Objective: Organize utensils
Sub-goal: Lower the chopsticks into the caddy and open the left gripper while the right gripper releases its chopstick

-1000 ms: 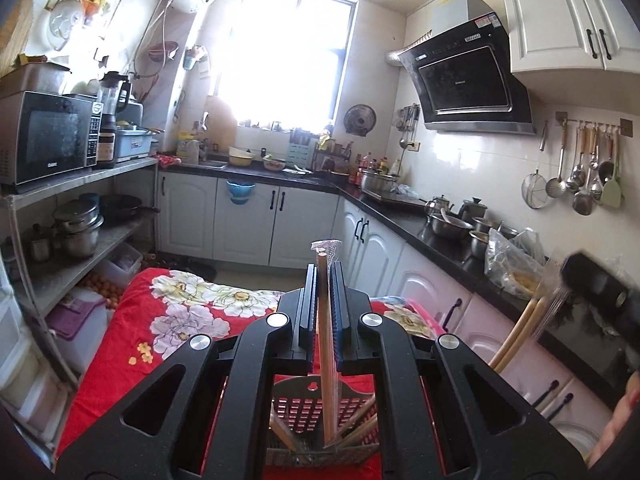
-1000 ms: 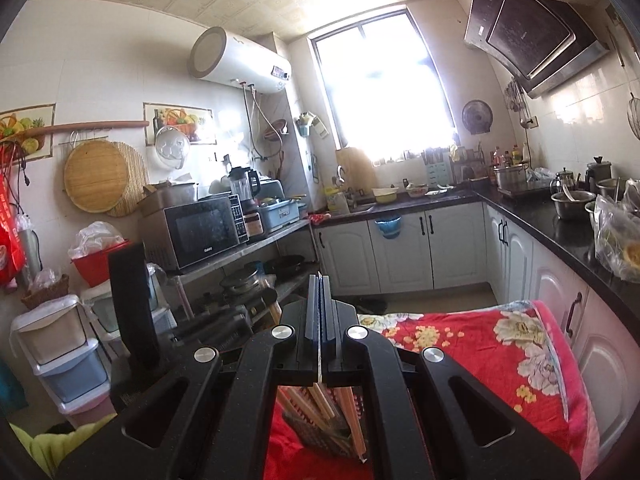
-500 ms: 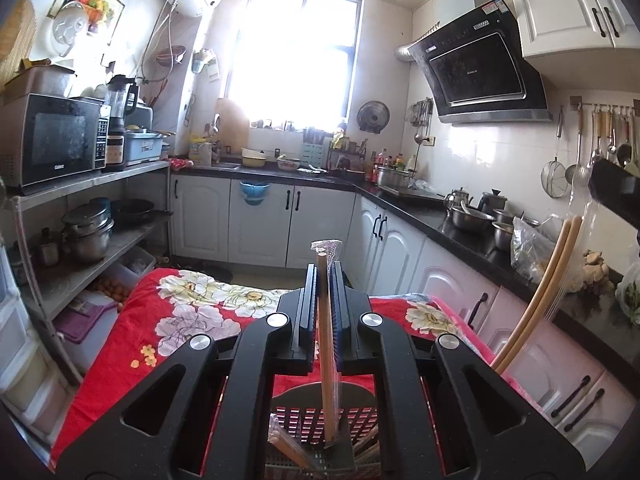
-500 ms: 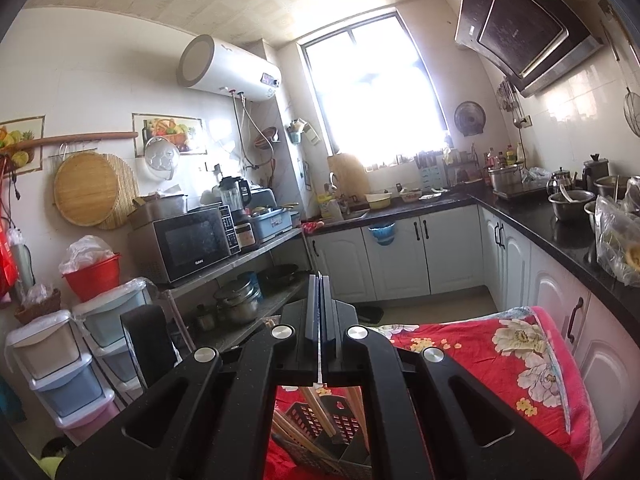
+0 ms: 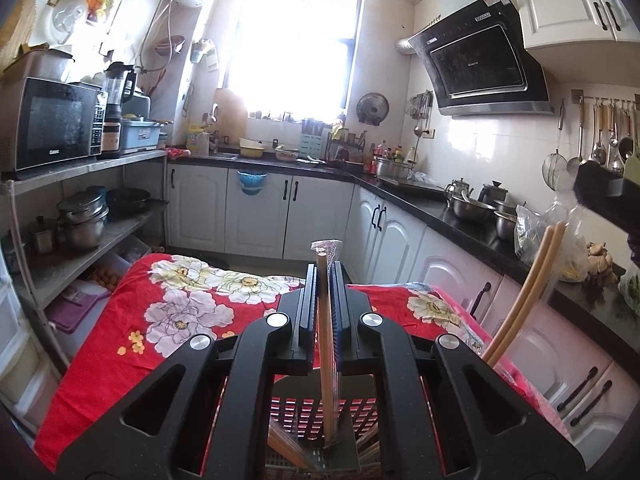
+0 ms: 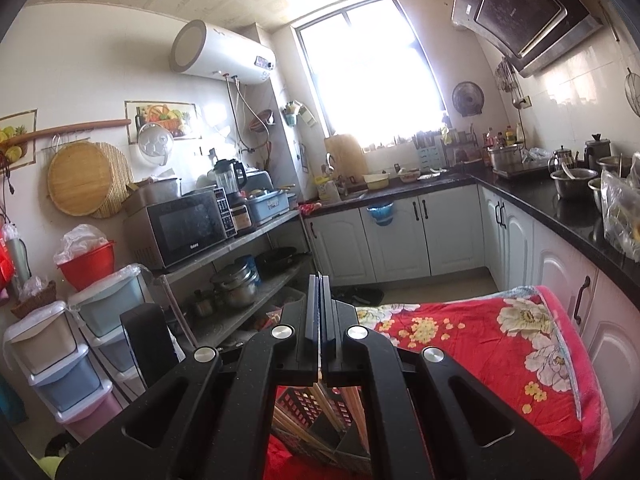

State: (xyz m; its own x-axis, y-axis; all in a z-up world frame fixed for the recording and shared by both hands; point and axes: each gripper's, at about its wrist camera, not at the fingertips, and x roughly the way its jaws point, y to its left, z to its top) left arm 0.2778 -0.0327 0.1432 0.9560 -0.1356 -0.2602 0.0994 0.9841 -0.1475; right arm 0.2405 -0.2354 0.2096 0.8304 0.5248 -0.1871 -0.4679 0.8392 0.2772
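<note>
The left tool (image 5: 325, 280) is clamped on a wrapped pair of wooden chopsticks (image 5: 326, 344), held nearly upright, with the crinkled end of the clear wrapper poking out above the fingers. Their lower tips reach down into a dark slotted utensil basket (image 5: 320, 412) that stands on the bench under a red floral cloth (image 5: 160, 320); more wrapped chopsticks lie slanted inside it.

Only the left view shows what the right tool holds — a second pair of chopsticks (image 5: 524, 292) in clear wrap, leaning up from beside the basket toward the black tool body at the right edge (image 5: 604, 196). From the right wrist's own camera, the right tool (image 6: 320, 304) looks pressed fully together, with only a thin sliver of something light at the seam; the sticks themselves are hidden below its fingers.

That right view gives the better look down into the basket (image 6: 308, 404): it has dividers, and several wooden chopsticks (image 6: 320, 408) lean across its compartments. It also catches the left tool's black body (image 6: 148, 344) standing off to the left, in front of the metal shelf with the microwave (image 6: 188, 224) — and a stack of pastel drawers (image 6: 60, 364) that the left view barely shows.
</note>
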